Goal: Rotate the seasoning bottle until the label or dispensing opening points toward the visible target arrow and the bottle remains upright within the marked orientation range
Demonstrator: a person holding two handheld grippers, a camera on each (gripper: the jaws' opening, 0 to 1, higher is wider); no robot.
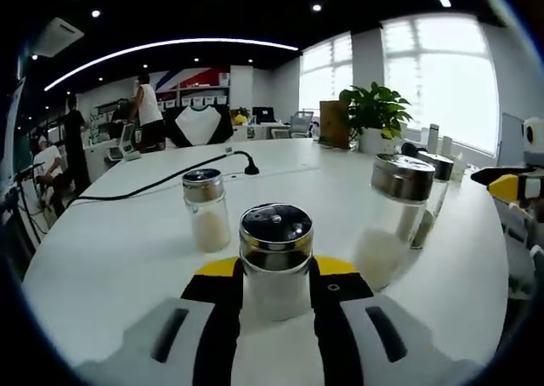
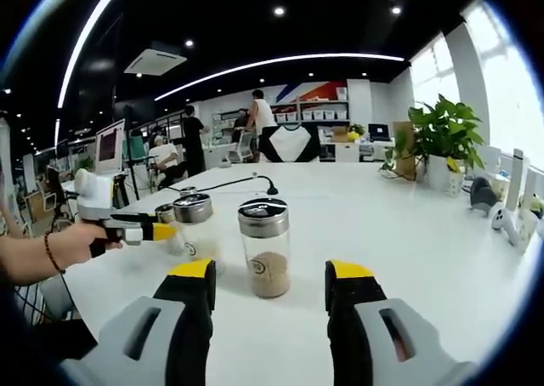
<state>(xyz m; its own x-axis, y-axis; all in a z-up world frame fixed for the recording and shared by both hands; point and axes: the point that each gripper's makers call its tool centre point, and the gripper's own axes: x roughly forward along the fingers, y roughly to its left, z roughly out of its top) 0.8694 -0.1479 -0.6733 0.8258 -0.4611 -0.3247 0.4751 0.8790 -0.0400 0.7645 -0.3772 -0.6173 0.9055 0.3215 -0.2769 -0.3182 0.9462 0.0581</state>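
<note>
Left gripper view is showing the left hand-held gripper (image 1: 276,275) hugging a small bottle (image 1: 275,258) between its two yellow-tipped jaws. The jaws are pressing on both sides of the glass, likely so the bottle can be turned without tipping. The bottle is standing up straight on the white surface (image 1: 110,250), right at the near edge of this view. Its cap is shiny metal with little holes on a dark top, and the glass is clear with white powder inside.

Two more shakers are waiting close by. One shaker (image 1: 206,209) is standing just behind on the left, and a taller shaker (image 1: 393,220) is on the right. Both look smooth, round and see-through.

In the right gripper view, the right hand-held gripper (image 2: 270,280) is spread wide and holding nothing. A jar (image 2: 265,247) with brown powder and a silver lid is standing just ahead of its jaws, apart from them. The left hand-held gripper is coming in from the left there, held by a person's hand (image 2: 81,243). No arrow can be made out on the surface.

A black cable (image 1: 161,182) is lying across the far side, and a leafy plant (image 1: 374,114) is sitting near the window.
</note>
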